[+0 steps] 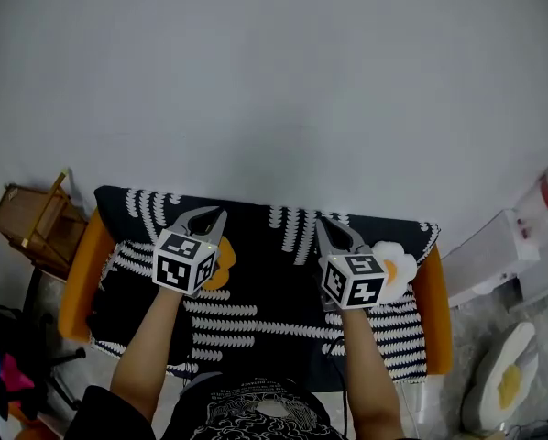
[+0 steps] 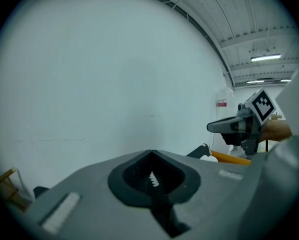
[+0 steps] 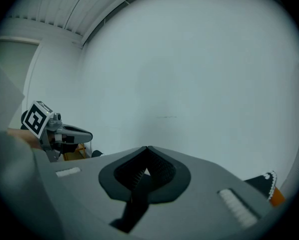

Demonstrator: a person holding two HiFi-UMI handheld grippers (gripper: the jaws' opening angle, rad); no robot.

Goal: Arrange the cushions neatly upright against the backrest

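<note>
The right gripper and left gripper hover over the sofa, jaws pressed together, apparently empty. An egg-shaped cushion lies at 3 o'clock of the right gripper. Best practice: open wide, pinch its upper edge, stand it square against the backrest.

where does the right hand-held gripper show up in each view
Head view: the right hand-held gripper is right of centre, above the black patterned sofa cover, jaws together.
Left gripper view: at the right edge, seen side-on, pointing left.
Right gripper view: its own shut jaws fill the bottom centre.
Shared landmark: the plain pale wall behind, in all three.
</note>
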